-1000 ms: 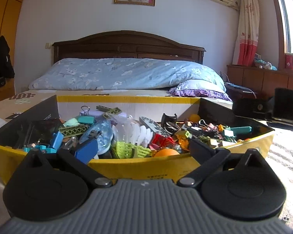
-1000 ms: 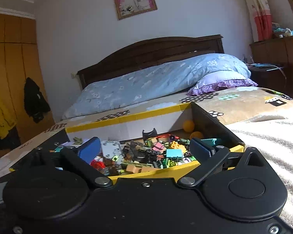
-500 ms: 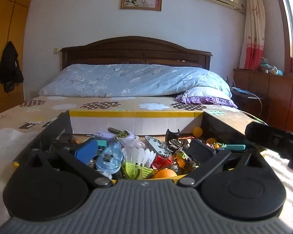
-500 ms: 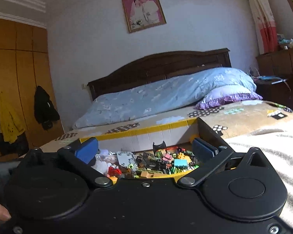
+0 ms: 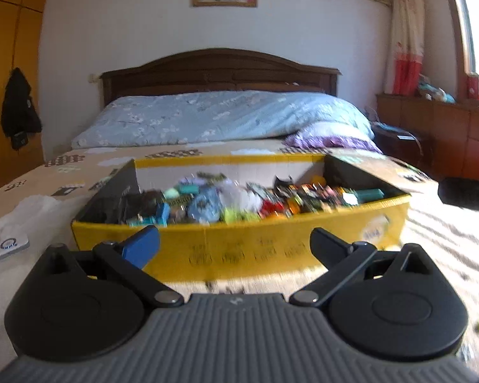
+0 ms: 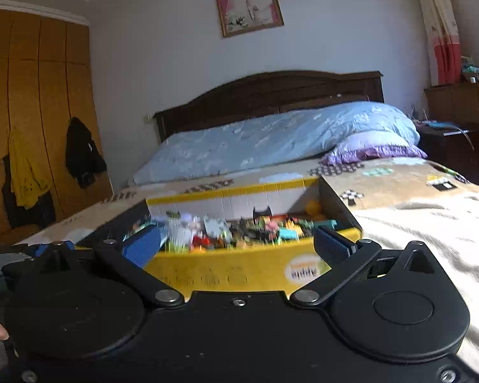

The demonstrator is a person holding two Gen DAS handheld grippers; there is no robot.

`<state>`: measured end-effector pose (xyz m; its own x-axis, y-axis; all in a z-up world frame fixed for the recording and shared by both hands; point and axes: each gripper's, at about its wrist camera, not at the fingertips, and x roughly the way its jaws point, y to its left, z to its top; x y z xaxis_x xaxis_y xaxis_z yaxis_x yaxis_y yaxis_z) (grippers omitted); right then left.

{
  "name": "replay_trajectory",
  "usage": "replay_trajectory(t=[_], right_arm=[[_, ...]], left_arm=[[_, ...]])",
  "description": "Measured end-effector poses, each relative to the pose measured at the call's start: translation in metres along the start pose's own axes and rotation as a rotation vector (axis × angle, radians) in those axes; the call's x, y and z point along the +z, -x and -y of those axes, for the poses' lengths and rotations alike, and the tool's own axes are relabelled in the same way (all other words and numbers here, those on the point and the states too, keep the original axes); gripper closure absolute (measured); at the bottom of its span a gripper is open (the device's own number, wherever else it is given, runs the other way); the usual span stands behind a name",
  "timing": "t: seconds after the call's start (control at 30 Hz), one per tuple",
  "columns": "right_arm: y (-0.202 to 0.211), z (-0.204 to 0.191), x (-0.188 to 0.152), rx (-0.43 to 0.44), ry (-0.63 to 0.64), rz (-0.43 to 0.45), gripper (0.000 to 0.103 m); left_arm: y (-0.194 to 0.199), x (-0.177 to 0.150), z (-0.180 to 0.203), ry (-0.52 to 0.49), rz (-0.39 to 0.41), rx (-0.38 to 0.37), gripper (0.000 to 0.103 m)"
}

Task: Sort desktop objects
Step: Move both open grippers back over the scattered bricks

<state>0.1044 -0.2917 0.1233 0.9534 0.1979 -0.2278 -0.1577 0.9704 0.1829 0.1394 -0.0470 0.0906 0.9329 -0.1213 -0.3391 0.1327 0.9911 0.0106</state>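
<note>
Nearest the left wrist camera, the left hand-held gripper point(image 5: 234, 244) is released, fingers spread wide and holding nothing. The right hand-held gripper point(image 6: 238, 245) is likewise released and empty. Just beyond both stands a yellow cardboard box point(image 5: 271, 249) on the bed point(image 5: 48, 198), filled with small mixed objects point(image 5: 239, 198). A white device point(image 5: 9, 245) lies left of the box.

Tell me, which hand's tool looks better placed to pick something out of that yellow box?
Probably the right tool: open, empty, its tips reach the yellow cardboard box rim. The left tool, also open and empty, sits farther back.
</note>
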Motion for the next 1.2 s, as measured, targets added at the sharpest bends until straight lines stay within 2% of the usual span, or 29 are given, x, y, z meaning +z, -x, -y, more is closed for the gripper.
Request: replay_trajectory(t=[0.23, 0.4, 0.63, 0.9, 1.03, 1.2], right_arm=[[0.052, -0.006, -0.014, -0.054, 0.042, -0.049, 0.001], [0.086, -0.016, -0.030, -0.064, 0.043, -0.077, 0.001], [0.128, -0.036, -0.075, -0.054, 0.028, -0.079, 0.000], [0.148, -0.071, -0.138, -0.039, 0.064, -0.122, 0.000], [0.148, -0.088, -0.163, -0.006, 0.051, -0.163, 0.000], [0.149, -0.112, -0.185, 0.029, 0.103, -0.174, 0.000]], left_arm=[[0.044, -0.024, 0.005, -0.051, -0.026, -0.046, 0.000], [0.072, -0.044, 0.001, -0.046, -0.060, -0.065, 0.000], [0.100, -0.076, -0.009, -0.097, -0.091, -0.034, 0.000], [0.126, -0.111, -0.035, -0.098, -0.134, -0.015, 0.000], [0.141, -0.127, -0.048, -0.102, -0.121, 0.013, 0.000], [0.152, -0.139, -0.060, -0.097, -0.104, 0.032, 0.000]])
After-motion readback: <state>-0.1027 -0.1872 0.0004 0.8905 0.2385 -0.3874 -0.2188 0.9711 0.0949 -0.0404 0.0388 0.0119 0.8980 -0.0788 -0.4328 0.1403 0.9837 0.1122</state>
